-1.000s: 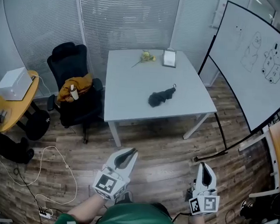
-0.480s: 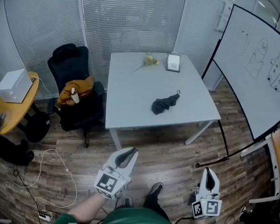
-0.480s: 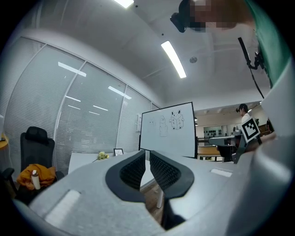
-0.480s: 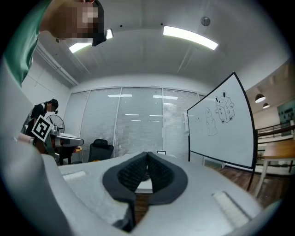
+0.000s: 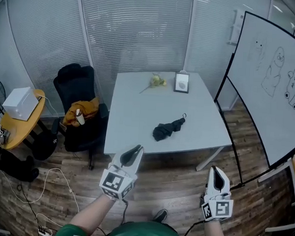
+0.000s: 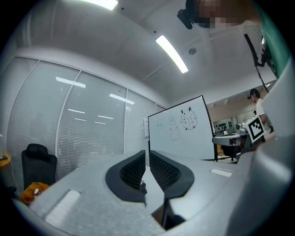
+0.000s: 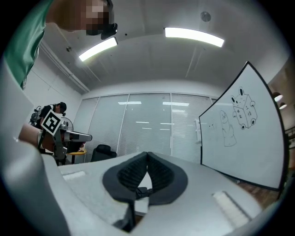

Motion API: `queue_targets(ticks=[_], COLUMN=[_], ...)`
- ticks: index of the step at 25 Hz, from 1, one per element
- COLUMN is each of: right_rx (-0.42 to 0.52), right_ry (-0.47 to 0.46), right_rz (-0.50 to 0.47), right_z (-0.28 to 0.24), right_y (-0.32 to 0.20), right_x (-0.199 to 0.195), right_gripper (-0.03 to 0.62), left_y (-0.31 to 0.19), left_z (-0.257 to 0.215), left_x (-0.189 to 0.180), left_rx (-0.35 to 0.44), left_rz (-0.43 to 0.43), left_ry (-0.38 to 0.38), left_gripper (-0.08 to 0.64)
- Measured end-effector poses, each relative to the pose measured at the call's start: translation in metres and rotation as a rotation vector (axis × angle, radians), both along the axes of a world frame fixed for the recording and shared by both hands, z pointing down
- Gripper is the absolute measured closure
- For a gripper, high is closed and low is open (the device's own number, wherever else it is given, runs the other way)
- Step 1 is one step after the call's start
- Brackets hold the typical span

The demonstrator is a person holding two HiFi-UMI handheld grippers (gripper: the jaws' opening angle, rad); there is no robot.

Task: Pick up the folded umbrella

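The folded black umbrella point(image 5: 168, 128) lies on the grey table point(image 5: 132, 119), right of its middle, strap end pointing to the far right. In the head view my left gripper point(image 5: 137, 150) hangs just short of the table's near edge, jaws shut and empty. My right gripper point(image 5: 217, 172) is farther right, over the wooden floor, also shut with nothing in it. A small dark part of the umbrella point(image 6: 143, 186) peeks below the closed jaw tips in the left gripper view, and the umbrella point(image 7: 143, 191) shows the same way in the right gripper view.
A yellow flower point(image 5: 155, 81) and a picture frame point(image 5: 181, 83) stand at the table's far edge. A black office chair point(image 5: 78, 111) with an orange cloth is left of the table. A whiteboard point(image 5: 271, 82) stands on the right. A round yellow side table point(image 5: 17, 124) carries a white box.
Both grippers and the head camera have come closer to the table; the left gripper now reaches its near edge. The umbrella has not moved. Both jaws stay shut.
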State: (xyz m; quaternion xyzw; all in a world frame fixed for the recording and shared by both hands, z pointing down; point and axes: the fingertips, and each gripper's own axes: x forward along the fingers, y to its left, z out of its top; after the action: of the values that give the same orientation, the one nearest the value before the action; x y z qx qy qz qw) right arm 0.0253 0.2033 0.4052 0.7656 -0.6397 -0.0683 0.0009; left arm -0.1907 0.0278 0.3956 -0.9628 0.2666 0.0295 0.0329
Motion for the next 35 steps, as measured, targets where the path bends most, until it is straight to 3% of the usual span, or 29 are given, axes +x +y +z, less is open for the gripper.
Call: queue_targets(ticks=[6, 16, 25, 35], right_rx=[0.046, 0.026, -0.025, -0.081], right_ry=[-0.002, -0.114, -0.166, -0.131], right_rz=[-0.078, -0.146, -0.141, -0.072], right_z=[-0.018, 0.006, 0.042, 0.052], right_y=[-0.037, -0.051, -0.074, -0.126], right_x=[0.048, 0.083, 0.102, 0.148], right_gripper=[0.589, 0.589, 0.589, 0.589], left_y=[-0.001, -0.006, -0.03, -0.091], left_z=[-0.01, -0.001, 0.034, 0.059], left_x=[0.056, 0.102, 0.127, 0.186], left_rx=[0.007, -0.023, -0.071, -0.104], left_rz=[-0.026, -0.071, -0.058, 0.024], left_ry=[-0.001, -0.03, -0.068, -0.045], left_gripper=[0.522, 0.522, 0.522, 0.522])
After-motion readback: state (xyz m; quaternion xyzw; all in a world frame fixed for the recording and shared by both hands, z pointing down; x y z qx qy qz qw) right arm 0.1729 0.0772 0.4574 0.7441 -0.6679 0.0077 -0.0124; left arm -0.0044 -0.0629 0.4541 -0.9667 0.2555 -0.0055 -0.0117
